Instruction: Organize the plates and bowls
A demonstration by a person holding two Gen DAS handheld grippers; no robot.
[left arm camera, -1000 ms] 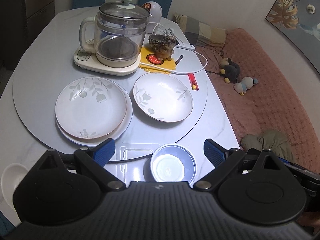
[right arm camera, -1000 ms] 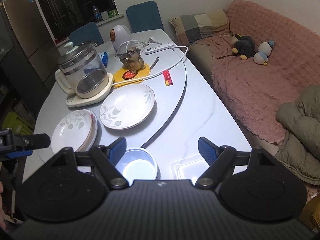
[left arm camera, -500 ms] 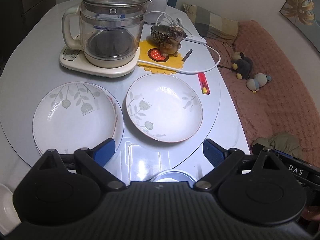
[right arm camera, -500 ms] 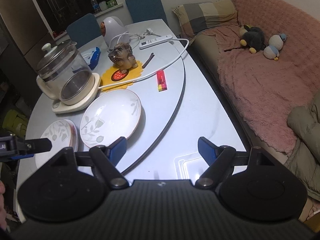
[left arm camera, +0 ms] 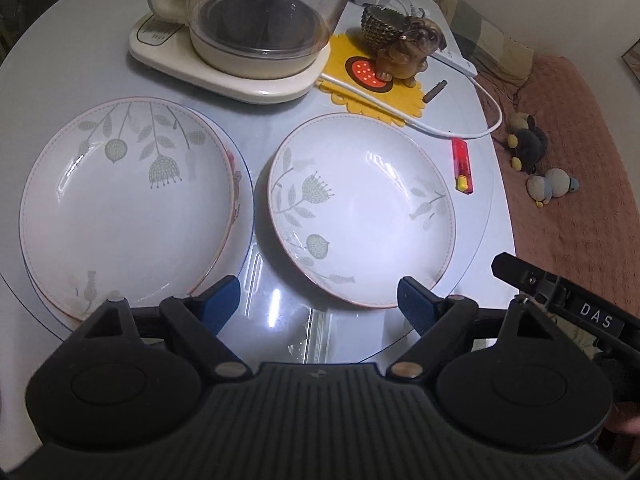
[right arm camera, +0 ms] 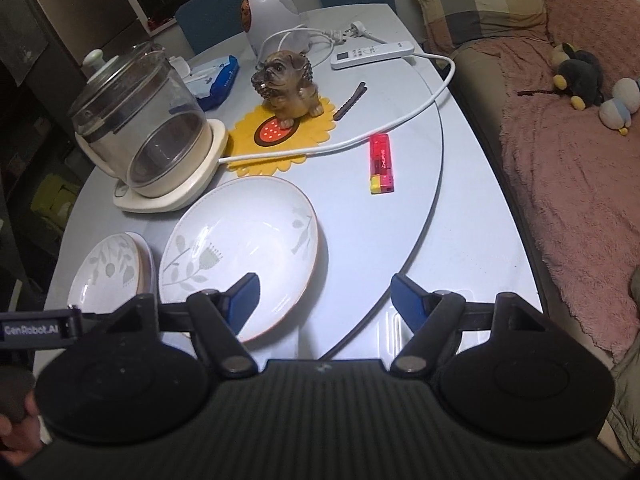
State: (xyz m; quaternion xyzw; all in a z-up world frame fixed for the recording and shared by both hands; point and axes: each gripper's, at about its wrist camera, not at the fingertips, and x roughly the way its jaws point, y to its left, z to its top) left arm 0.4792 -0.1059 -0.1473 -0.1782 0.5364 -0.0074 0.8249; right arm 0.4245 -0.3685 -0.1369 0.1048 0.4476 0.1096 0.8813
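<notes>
Left wrist view
Left gripper (left arm camera: 319,300): jaws wide apart, holding nothing, low over the table (left arm camera: 60,80).
Single plate (left arm camera: 362,210): just ahead of the jaws, slightly right of centre; near rim close to the right jaw tip.
Plate stack (left arm camera: 126,204): ahead and left of the jaws, floral plate on top, blue-rimmed plate under it; near rim by the left jaw tip.
Kettle (left arm camera: 256,20): far ahead, on its cream base, beyond both plates.
Dog figurine (left arm camera: 404,50): ahead-right, on a yellow mat.
Lighter (left arm camera: 461,165): right of the single plate, apart from it.

Right wrist view
Right gripper (right arm camera: 325,298): jaws wide apart, nothing between them.
Single plate (right arm camera: 240,254): ahead-left, near rim behind the left jaw tip; contact unclear.
Plate stack (right arm camera: 112,270): further left, just beside the single plate.
Kettle (right arm camera: 140,128): ahead-left, beyond the plates.
Lighter (right arm camera: 382,164): ahead, slightly right of centre.
Left gripper (right arm camera: 36,326): far left edge, only partly seen.
</notes>
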